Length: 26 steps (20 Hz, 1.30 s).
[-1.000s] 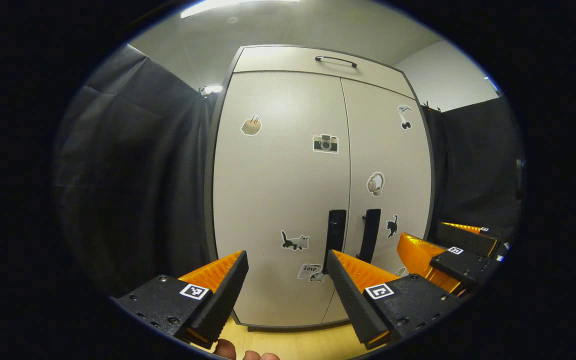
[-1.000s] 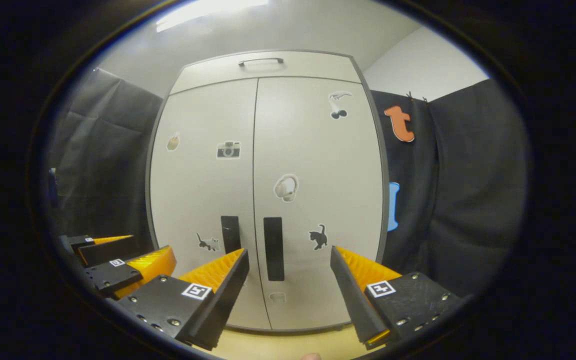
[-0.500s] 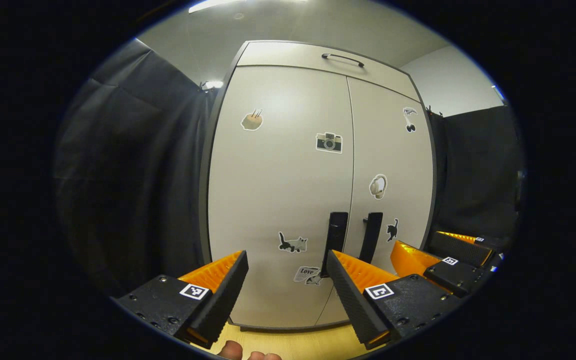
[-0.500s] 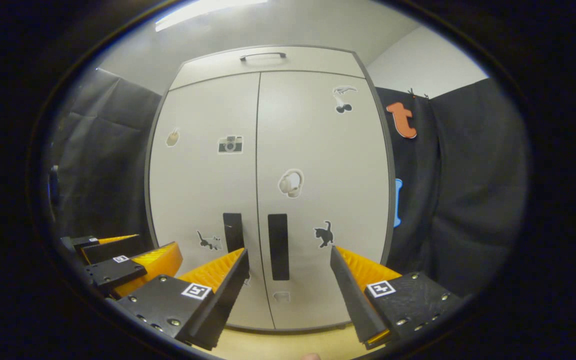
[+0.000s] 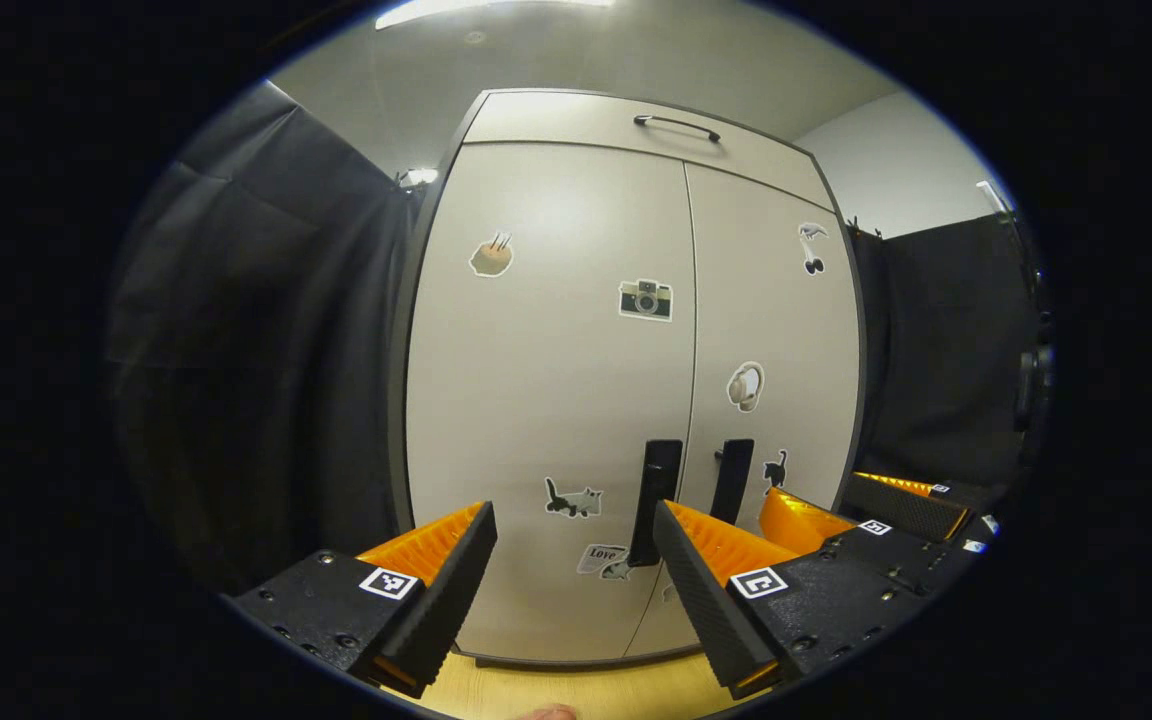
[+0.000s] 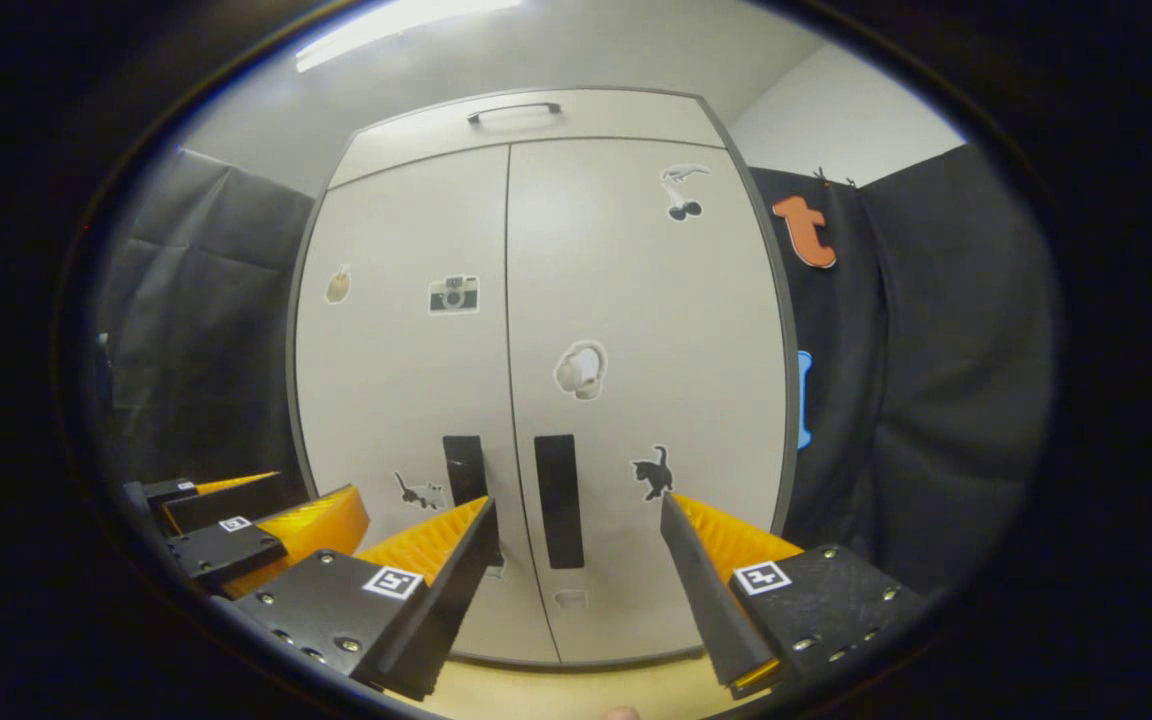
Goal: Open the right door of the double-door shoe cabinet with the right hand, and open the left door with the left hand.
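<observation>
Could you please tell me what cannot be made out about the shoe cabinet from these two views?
- Inside of the shoe cabinet: hidden by both shut doors, either view.
- Lower end of the left door handle: covered by the left gripper finger, left gripper view.
- Small sticker under the right door handle: too small, right gripper view.

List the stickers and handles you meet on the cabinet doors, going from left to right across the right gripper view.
Cup sticker → grey cat sticker → camera sticker → left door handle → right door handle → headphones sticker → black cat sticker → cherries sticker.
</observation>
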Available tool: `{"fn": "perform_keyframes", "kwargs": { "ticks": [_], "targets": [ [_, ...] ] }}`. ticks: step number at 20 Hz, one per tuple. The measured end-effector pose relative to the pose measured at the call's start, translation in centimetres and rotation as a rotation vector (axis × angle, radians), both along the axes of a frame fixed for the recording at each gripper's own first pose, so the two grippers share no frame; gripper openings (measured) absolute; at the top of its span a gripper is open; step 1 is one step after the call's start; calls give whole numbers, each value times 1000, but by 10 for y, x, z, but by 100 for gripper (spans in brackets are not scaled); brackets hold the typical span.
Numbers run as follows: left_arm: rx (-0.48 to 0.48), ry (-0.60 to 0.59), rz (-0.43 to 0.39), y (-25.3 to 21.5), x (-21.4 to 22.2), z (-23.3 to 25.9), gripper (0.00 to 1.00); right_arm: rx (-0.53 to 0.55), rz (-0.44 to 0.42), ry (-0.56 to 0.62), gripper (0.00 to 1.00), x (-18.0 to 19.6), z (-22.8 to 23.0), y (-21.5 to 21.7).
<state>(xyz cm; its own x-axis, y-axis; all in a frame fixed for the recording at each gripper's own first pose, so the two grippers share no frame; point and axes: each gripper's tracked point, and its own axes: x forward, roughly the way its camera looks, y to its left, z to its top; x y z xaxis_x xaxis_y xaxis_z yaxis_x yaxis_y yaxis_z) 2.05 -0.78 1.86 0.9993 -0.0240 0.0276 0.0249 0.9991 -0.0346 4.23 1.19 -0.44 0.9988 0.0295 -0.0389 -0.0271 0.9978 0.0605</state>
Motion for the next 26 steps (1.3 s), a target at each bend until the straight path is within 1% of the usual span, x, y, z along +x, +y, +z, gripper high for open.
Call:
{"fn": "perform_keyframes", "kwargs": {
  "ticks": [3,8,9,10,11,13,14,17,19,20,21,22,23,24,25,26],
  "targets": [
    [-9,-2,18,3,0,3,98,1,5,16,96,7,-3,0],
    [-4,11,78,22,-6,-2,98,9,29,52,96,21,-14,6],
    [-5,20,88,25,-7,-5,98,7,32,61,87,23,-17,8],
    [-6,24,97,28,-7,-7,98,3,39,68,92,27,-20,10],
    [-6,29,104,31,-8,-8,98,-2,38,73,92,31,-21,11],
    [-1,32,116,36,-8,-11,98,0,40,77,80,40,-25,14],
    [3,33,120,38,-9,-12,98,-2,37,82,78,45,-28,14],
    [4,34,125,42,-7,-13,98,-4,17,105,78,62,-36,10],
    [1,32,127,45,-5,-13,98,-4,33,119,79,71,-43,14],
    [1,33,127,46,-4,-13,98,-9,27,122,80,78,-47,15],
    [3,35,131,49,-2,-14,98,-13,22,123,63,79,-48,15],
    [6,37,137,52,0,-15,98,-17,22,122,55,82,-49,18],
    [6,37,145,55,1,-15,98,-25,29,129,57,84,-52,20],
    [5,35,151,59,2,-15,96,-36,44,140,54,86,-57,24],
    [5,34,152,61,3,-15,98,-42,35,144,54,78,-55,22],
    [5,34,151,61,4,-16,98,-42,30,124,45,89,-54,24]
  ]
}}
